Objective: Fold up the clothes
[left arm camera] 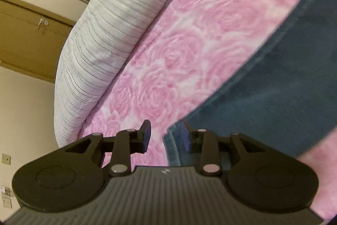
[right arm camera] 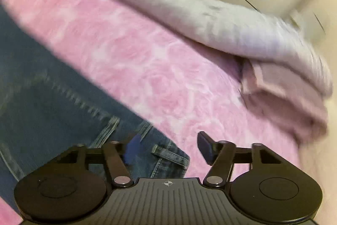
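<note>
Clearly, both grippers are seen over a bed, each from its own wrist camera.

On the left wrist view, the left gripper is seen with its jaws a little apart, a narrow gap between the blue pads. Nothing is pinched: pink blanket shows through most of the gap, and the corner of the jeans reaches the right pad at about 3 o'clock of the gap. Whether that pad touches the denim cannot be told. The jeans are spread from the gripper toward 1 o'clock, flat on the blanket, with a stitched hem along their upper edge. A grey striped quilt is rolled along the blanket's far side, from 8 o'clock round to 12 o'clock. A brown cabinet is seen at 9 o'clock.

On the right wrist view, which is blurred, the right gripper is held with its jaws wide. A belt loop and the waistband of the jeans lie between the pads, but the pads are not pressed on them. The denim fills the picture from 6 o'clock to 9 o'clock. The blanket runs through the middle, the quilt lies at 12 to 2 o'clock, and a folded mauve cloth is tucked just under the quilt at 3 o'clock.
</note>
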Available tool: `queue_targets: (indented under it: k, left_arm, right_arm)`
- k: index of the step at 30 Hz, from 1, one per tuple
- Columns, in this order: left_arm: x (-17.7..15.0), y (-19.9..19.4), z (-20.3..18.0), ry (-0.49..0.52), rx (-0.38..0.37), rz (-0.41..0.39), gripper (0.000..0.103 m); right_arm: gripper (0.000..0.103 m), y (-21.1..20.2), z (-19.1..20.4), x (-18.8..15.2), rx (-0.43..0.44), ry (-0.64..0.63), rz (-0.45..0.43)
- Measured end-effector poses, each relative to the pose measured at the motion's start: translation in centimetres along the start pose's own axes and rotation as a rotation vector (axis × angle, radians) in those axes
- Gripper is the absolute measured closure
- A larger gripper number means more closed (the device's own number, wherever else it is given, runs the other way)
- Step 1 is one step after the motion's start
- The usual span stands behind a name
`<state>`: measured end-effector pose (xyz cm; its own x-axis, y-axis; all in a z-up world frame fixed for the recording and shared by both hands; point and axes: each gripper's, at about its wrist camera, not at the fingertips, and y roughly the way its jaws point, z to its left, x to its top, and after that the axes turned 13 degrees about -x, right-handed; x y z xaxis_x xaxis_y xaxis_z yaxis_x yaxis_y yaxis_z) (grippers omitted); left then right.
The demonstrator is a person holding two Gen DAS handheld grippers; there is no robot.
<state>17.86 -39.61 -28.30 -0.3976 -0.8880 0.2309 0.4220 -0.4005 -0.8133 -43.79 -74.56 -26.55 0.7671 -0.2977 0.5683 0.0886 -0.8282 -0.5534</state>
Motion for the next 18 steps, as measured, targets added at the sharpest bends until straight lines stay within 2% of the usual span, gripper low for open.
queue_targets:
  k: [1, 2, 5, 8, 10, 12, 14, 18]
  left_arm:
    - [-0.4, -0.9, -0.6, 0.008, 0.000, -0.012, 0.073]
    - [-0.8, -1.8, -1.3, 0.010, 0.001, -0.036, 0.073]
    - [-2.2, -4.7, -4.2, 0.009, -0.032, -0.141, 0.062]
    - [-3.6, -6.7, -8.7, 0.075, -0.068, -0.224, 0.060]
    - [-4.4, -7.4, -12.3, 0.152, -0.084, -0.264, 0.057]
    - [-5.3, -7.9, -16.0, 0.246, -0.083, -0.295, 0.046]
    - [-6.2, -7.7, -18.9, 0.338, -0.051, -0.308, 0.041]
    - [-7.1, -6.3, -22.8, 0.522, 0.051, -0.336, 0.035]
  right_arm:
    - [0.038, -0.2, -0.4, 0.2, -0.047, 0.018, 0.009]
    - [0.038, -0.9, -0.8, 0.1, -0.046, 0.055, 0.015]
    - [0.038, -2.8, -2.0, -0.6, 0.005, 0.167, 0.019]
    - [0.038, -8.1, -0.2, -3.2, 0.059, 0.160, -0.050]
    - [0.038, -11.4, 2.1, -5.5, 0.070, 0.100, -0.096]
    - [0.038, -13.8, 4.7, -7.9, 0.056, 0.008, -0.132]
    - [0.038, -14.9, 7.6, -10.2, 0.009, -0.121, -0.154]
    - [0.038, -13.7, 12.0, -13.0, -0.102, -0.390, -0.181]
